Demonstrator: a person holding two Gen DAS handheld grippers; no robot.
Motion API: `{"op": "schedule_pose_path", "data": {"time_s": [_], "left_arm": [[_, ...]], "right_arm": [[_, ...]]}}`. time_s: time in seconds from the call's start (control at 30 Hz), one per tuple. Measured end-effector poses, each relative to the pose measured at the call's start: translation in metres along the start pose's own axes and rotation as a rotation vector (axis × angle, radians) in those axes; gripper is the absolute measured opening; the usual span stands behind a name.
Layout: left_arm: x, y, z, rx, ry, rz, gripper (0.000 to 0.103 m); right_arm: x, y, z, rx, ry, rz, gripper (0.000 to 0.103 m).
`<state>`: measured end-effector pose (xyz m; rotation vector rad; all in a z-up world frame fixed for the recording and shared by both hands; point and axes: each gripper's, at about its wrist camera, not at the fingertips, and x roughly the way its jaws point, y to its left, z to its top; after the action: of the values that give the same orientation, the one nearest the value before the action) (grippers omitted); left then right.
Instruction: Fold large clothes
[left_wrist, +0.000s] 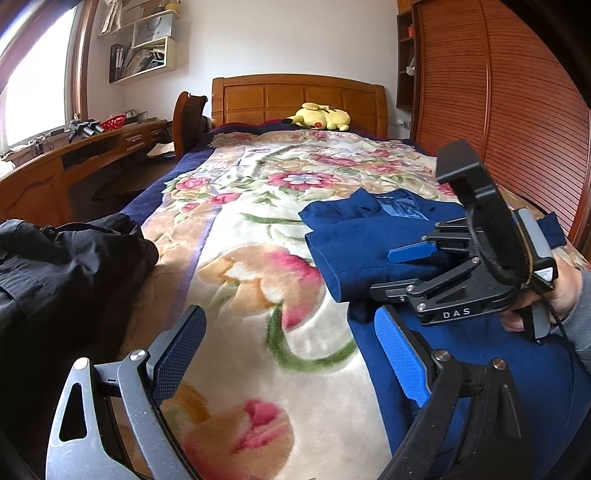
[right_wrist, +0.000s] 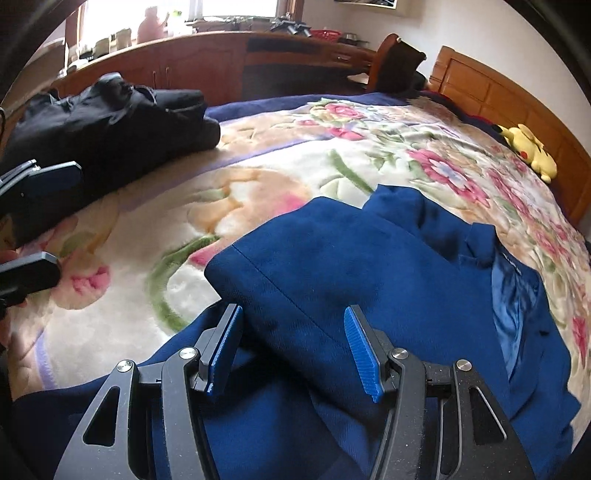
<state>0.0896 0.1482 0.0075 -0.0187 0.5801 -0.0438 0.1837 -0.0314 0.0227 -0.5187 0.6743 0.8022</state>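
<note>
The blue coat (right_wrist: 369, 266) lies on the bed (left_wrist: 258, 229), near the foot and toward the wardrobe side. One sleeve (right_wrist: 295, 258) is folded over the body, likely to make the coat narrower. The right gripper (right_wrist: 295, 347) hangs over that sleeve with its jaws spread; the cloth lies under them and nothing is pinched. The left gripper (left_wrist: 291, 354) is spread too, over the flowery blanket (left_wrist: 236, 258) just beside the coat's edge, holding nothing. It seems ready to help with the next fold.

The left view shows the hand (left_wrist: 546, 295) holding the right gripper, and the wardrobe (left_wrist: 517, 110). The right view shows the coat's shiny lining (right_wrist: 513, 295) and collar much better. Both views show a black pile of clothes (right_wrist: 103, 122) well apart from the coat.
</note>
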Motion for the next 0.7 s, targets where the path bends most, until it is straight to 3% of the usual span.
{"op": "schedule_pose_path", "data": {"time_s": [0.17, 0.23, 0.3, 0.37, 0.5, 0.7], "left_arm": [[-0.001, 0.001, -0.001, 0.001, -0.001, 0.007, 0.093], [-0.001, 0.000, -0.001, 0.008, -0.003, 0.012, 0.093], [-0.001, 0.001, -0.002, 0.009, -0.002, 0.013, 0.093], [-0.001, 0.001, -0.002, 0.011, -0.001, 0.013, 0.093], [-0.003, 0.000, -0.004, 0.014, 0.002, 0.006, 0.093], [-0.010, -0.002, -0.004, 0.013, -0.012, -0.017, 0.093]], "right_arm": [[0.012, -0.003, 0.011, 0.032, 0.000, 0.027, 0.059], [0.015, -0.011, 0.013, 0.056, 0.006, 0.038, 0.052], [0.017, -0.012, 0.012, 0.064, 0.003, 0.034, 0.022], [0.016, -0.015, 0.011, 0.070, -0.007, 0.039, 0.006], [0.002, -0.019, 0.006, 0.088, -0.053, 0.012, 0.003], [-0.040, -0.034, -0.002, 0.190, -0.190, -0.071, 0.003]]}}
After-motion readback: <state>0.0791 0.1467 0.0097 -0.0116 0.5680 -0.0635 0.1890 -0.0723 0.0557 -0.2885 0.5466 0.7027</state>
